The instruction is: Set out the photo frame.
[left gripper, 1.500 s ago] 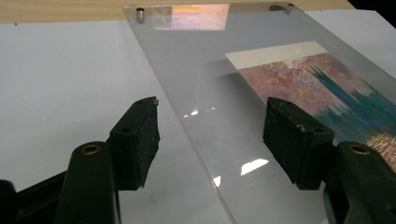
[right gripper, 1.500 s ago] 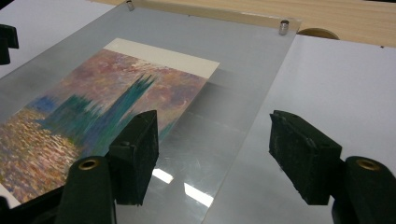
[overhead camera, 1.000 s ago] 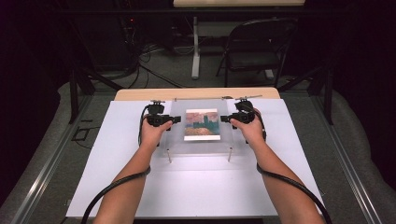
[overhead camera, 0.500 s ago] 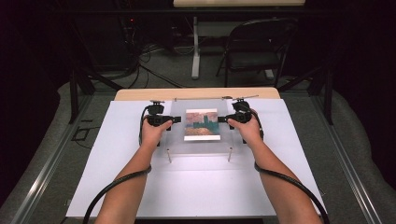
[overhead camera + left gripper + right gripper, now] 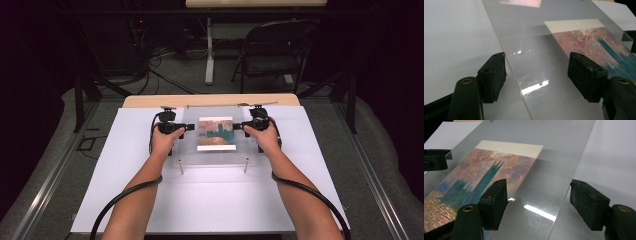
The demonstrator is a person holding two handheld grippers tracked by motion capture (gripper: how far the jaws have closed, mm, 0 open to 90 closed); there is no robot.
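High view, contents listed from largest to smallest.

1. Desk [image 5: 125, 200]: pale wooden top covered by a large white sheet; it carries every item below.

2. Clear rectangular acrylic panel [image 5: 190, 150]: raised off the desk on short metal standoff posts [image 5: 180, 166] at its corners and lying flat in the middle of the white sheet, between the two hands. Judged stiff and light, yet smooth and glossy enough to slip; fine scuffs near the left edge suggest it scratches easily. A corner knock could chip or crack it. The bare margins at the left and right edges, clear of the print, look like the sound places for a hold, taken across the thin edge with both sides lifted level.

3. Rectangular art print in pink, teal and orange with a cream border [image 5: 216, 133]: sits flat at the centre of the panel, under or against the clear sheet; which, cannot be told. Thin paper or card, judged liable to slide if the panel tilts.

4. Left tongs [image 5: 184, 128]: black, two-jawed, at the panel's left edge. The left gripper view has the jaws wide apart, straddling the panel edge [image 5: 524, 75] without pressing on it. They have just been opening; nothing is gripped.

5. Right tongs [image 5: 239, 126]: same pattern, at the right edge. The right gripper view has the jaws equally wide, the panel edge [image 5: 564, 195] between them, untouched. Also just been opening.
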